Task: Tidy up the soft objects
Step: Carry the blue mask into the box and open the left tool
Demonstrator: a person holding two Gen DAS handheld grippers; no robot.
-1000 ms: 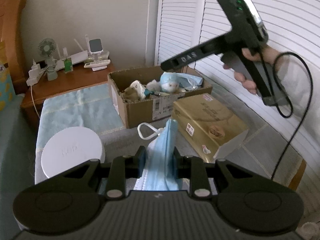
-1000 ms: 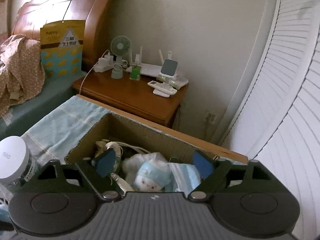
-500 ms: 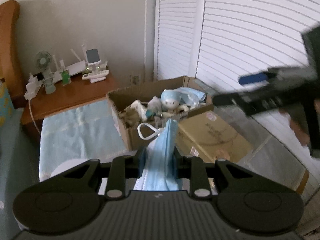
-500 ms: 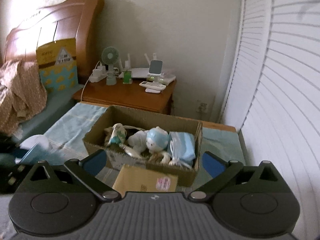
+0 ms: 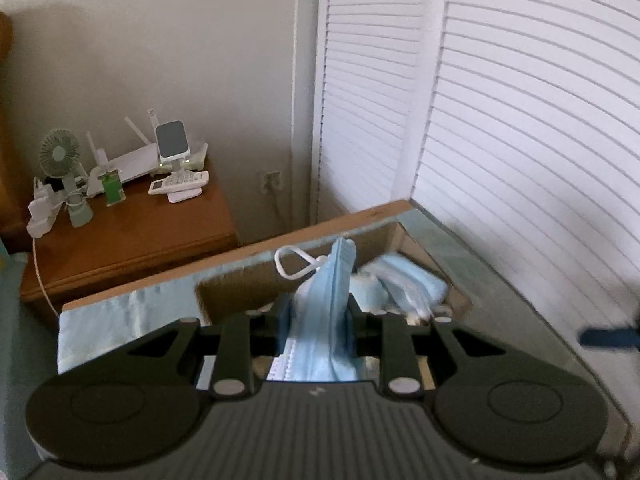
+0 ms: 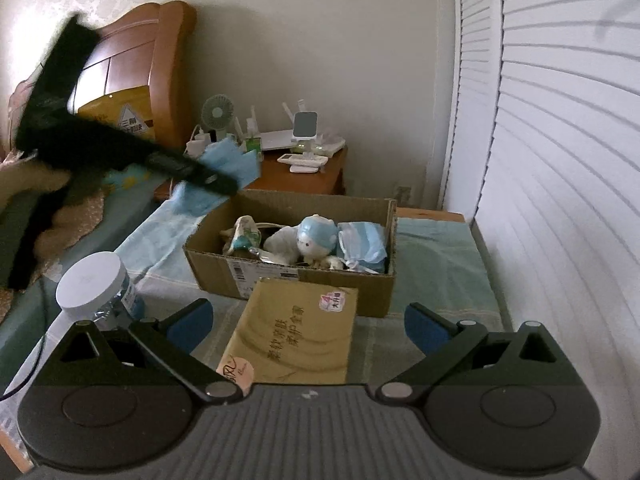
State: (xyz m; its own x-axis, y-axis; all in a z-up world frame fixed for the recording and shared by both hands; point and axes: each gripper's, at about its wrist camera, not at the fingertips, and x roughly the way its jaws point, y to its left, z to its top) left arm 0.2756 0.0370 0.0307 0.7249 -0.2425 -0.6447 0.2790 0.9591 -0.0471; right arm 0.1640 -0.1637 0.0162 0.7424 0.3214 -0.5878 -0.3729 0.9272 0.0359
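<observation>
The worktop point(image 6: 440, 264) with its pale blue cloth carries a cardboard box point(image 6: 296, 276) whose open top serves as the collecting bin: a plush doll point(image 6: 316, 236) and a stack of folded masks point(image 6: 362, 242) already lie inside. A yellow carton point(image 6: 296, 336) sits just in front of it. The left gripper point(image 5: 318, 312) is clamped on a blue face mask point(image 5: 328, 300), pinched mid-body so it stays bunched, and hangs over the box, probably for dropping in. The right gripper point(image 6: 306, 322), jaws spread wide and empty, has just been opening, seemingly freed for another pick.
</observation>
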